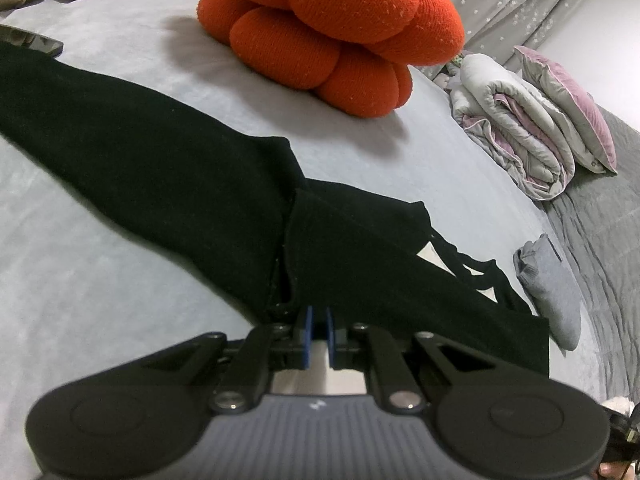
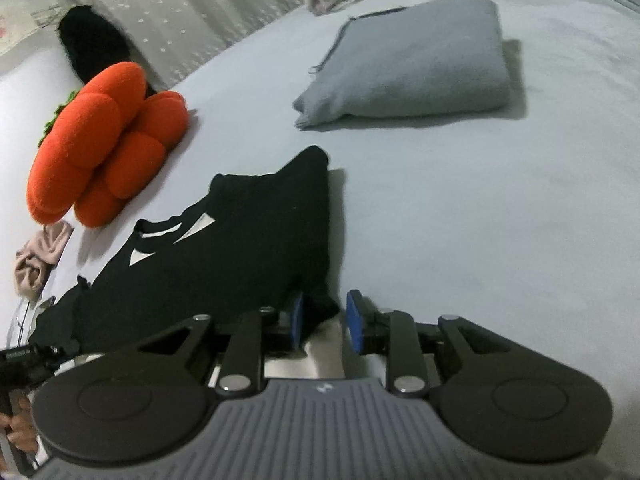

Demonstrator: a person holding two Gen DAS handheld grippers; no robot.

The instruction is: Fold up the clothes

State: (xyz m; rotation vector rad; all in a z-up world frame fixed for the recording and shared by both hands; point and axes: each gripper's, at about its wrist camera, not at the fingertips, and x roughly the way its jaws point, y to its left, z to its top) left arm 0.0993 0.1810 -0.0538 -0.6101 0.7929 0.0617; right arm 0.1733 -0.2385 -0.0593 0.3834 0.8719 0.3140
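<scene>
My left gripper point(image 1: 318, 334) pinches the black garment point(image 1: 168, 184) at its near hem; my right gripper's point(image 2: 324, 322) fingers stand slightly apart, cloth between them. It lies limp and light across the bed point(image 2: 460, 208); I'd grip edges.

We are in a home bedroom, working on a bed: the whole surface is a soft pale grey sheet point(image 2: 460, 208) that dents and creases under things. A rolled grey-and-lilac duvet point(image 1: 516, 128) and a matching pillow point(image 1: 572, 112) lie at its edge, beside a quilted grey cover point(image 1: 608, 240). A plump orange knitted cushion point(image 1: 332, 28) sits on the bed, and a curtain with small pale flecks point(image 2: 172, 4) hangs behind it. Clothes lie about: a black garment point(image 1: 168, 168), a folded grey one point(image 2: 416, 64), a crumpled pink one point(image 2: 40, 260).
</scene>
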